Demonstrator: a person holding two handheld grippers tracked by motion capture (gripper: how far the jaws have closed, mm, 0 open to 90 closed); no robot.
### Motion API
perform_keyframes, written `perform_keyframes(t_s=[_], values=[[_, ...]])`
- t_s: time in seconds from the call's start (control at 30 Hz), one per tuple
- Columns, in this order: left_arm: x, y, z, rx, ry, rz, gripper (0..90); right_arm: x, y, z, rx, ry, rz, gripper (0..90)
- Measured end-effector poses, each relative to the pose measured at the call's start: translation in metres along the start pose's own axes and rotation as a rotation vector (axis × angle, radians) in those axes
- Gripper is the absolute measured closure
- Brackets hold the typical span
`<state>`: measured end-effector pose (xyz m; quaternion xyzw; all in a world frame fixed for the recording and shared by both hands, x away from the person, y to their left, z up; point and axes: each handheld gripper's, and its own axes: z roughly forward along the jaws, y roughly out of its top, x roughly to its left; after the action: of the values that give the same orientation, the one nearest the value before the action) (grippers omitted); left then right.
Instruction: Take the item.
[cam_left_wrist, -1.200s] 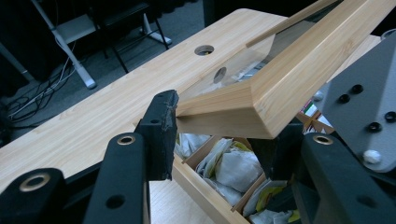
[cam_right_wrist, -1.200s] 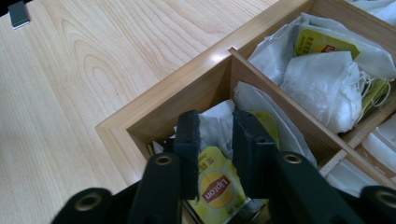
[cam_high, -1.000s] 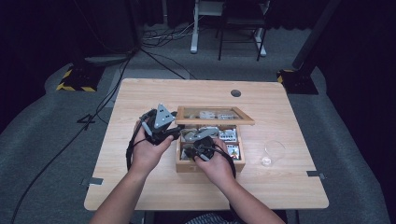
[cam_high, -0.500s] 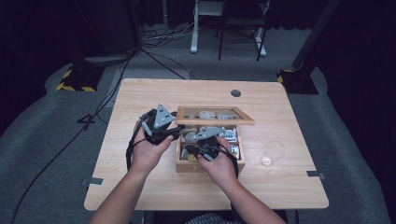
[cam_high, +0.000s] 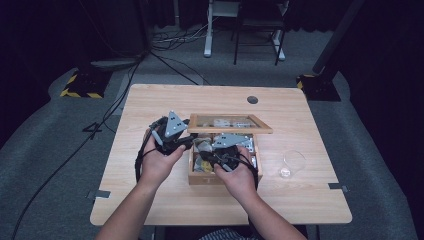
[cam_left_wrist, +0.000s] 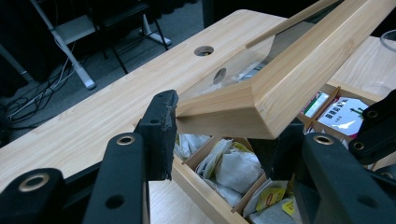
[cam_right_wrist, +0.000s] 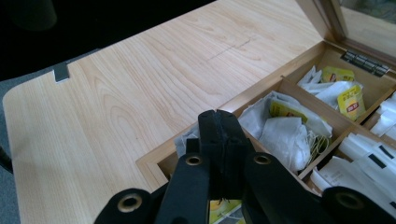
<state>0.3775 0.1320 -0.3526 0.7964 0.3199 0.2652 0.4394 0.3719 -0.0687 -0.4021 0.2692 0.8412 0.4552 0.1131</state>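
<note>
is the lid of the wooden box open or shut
Open: the lid is lifted off the box, its corner clamped in the left gripper.

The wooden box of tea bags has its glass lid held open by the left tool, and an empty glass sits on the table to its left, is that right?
Not quite. The left tool does clamp the lid of the wooden box and hold it open, but the empty glass sits to the right of the box, as the high view shows.
</note>
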Motion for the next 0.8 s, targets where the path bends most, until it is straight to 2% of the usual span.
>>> perform_keyframes(t_s=[0.23, 0.53, 0.8], values=[[0.0, 0.0, 0.0, 0.0, 0.0, 0.001, 53.6, 0.001, 0.0, -0.008, -0.015, -0.008, -0.002, 90.0], [0.001, 0.0, 0.0, -0.003, 0.0, 0.001, 53.7, -0.006, -0.006, -0.035, -0.045, -0.055, 0.005, 90.0], [0.001, 0.001, 0.001, -0.016, 0.0, -0.002, 53.8, -0.018, -0.013, -0.067, -0.08, -0.117, 0.025, 90.0]])
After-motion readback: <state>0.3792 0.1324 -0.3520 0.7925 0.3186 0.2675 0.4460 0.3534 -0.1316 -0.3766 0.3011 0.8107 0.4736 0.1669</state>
